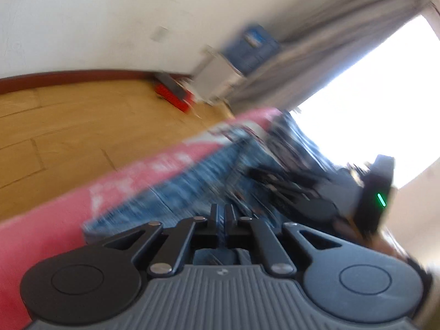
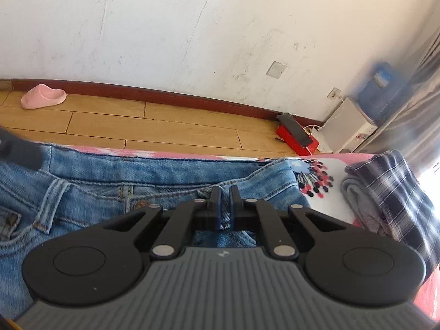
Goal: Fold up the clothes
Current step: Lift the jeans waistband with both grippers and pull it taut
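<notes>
Left gripper [image 1: 221, 214]: you kept its jaws clenched over the jeans [image 2: 96, 189]; blur hid whether denim sat between the pads.
Jeans: they lay flat on the pink bedspread [image 2: 313, 165], waistband toward the floor edge, fly near the middle.
Right gripper [image 2: 225, 198]: your jaws pinched a fold of denim at the waistband.
Plaid garment [image 2: 390, 181]: it sat bunched to the right, close to the jeans.
Risk, grip: your pinch was thin; heavy denim could have slipped out during a lift.
Risk, fold: uneven pulling by your two hands could have skewed the crease.
Risk, neighbour: a wide sweep could have dragged the plaid garment.
</notes>
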